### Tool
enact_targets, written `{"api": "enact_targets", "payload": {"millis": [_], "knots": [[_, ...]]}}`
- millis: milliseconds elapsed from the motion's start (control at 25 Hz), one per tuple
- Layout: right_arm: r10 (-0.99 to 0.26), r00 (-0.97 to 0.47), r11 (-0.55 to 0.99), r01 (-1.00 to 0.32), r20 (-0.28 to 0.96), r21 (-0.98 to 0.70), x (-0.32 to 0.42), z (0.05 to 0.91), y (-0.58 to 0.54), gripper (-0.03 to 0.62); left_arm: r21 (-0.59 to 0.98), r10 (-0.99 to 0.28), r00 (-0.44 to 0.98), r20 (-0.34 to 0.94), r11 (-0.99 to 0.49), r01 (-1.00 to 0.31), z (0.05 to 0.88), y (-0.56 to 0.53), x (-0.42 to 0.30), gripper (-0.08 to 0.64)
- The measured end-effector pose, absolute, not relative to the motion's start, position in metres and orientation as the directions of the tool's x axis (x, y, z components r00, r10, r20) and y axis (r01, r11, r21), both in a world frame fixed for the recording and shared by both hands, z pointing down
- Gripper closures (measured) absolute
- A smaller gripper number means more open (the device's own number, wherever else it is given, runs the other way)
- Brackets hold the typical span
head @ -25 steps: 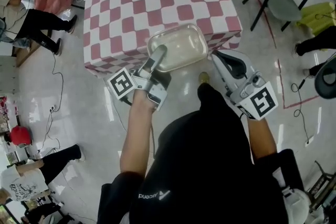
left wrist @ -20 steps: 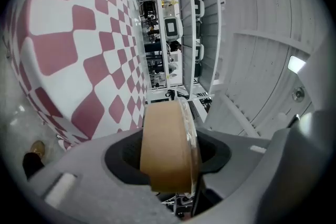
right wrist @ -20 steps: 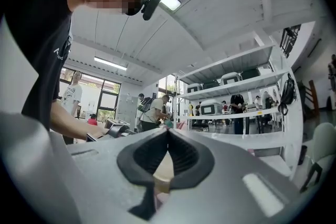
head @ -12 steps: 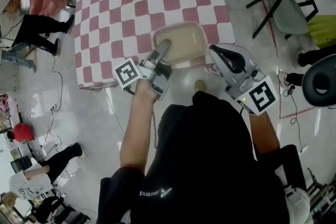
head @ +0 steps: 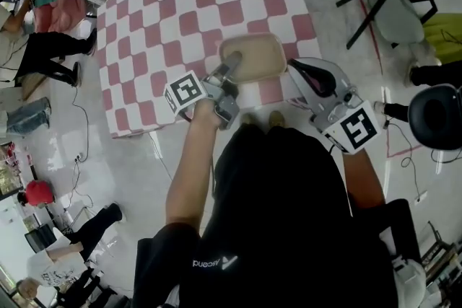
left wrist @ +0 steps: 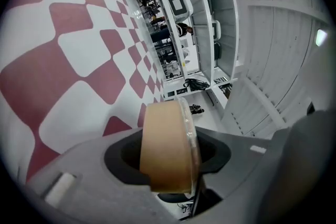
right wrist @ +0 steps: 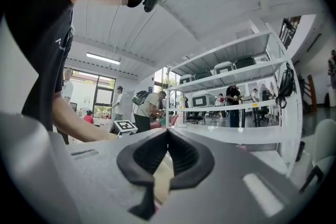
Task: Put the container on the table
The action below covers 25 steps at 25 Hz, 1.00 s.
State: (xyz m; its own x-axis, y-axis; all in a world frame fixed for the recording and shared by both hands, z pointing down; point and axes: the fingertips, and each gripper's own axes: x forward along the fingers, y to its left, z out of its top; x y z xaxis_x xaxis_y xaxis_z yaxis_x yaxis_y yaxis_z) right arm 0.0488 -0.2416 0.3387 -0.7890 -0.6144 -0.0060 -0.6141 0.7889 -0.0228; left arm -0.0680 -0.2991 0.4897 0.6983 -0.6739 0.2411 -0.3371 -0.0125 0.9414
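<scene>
The left gripper [head: 228, 70] is clamped on the near-left rim of the shallow beige rectangular plastic container [head: 254, 56], which is over the near edge of the red-and-white checked table [head: 166, 25]; whether it rests there I can't tell. The right gripper [head: 291, 68], jaws together and empty, is just beside the container's right side

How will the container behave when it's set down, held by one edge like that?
Likely stiff: the container shows no sag though the left gripper clamps only one end. Probably light for its size, since that single grip holds it roughly level. Its lid looks thin and clear, so it may flex if squeezed.
</scene>
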Motion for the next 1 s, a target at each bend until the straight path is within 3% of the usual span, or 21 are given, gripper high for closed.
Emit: {"api": "enact_targets", "payload": {"millis": [400,800,1000], "knots": [[-0.663,-0.749,0.749,-0.663,0.009,-0.011,0.048,0.346,-0.260,0.589,0.910,-0.620,0.719,0.315,-0.017,-0.414,0.507,-0.320,-0.067,0.356],[-0.661,-0.749,0.749,-0.662,0.029,-0.017,0.042,0.354,-0.267,0.589,0.696,-0.584,0.637,0.503,-0.164,-0.699,0.521,-0.319,-0.070,0.124],[-0.662,-0.749,0.747,-0.663,0.037,-0.057,0.037,0.357,-0.268,0.589,0.576,-0.595,0.572,0.564,-0.213,-0.789,0.525,-0.318,-0.079,0.083]]}}
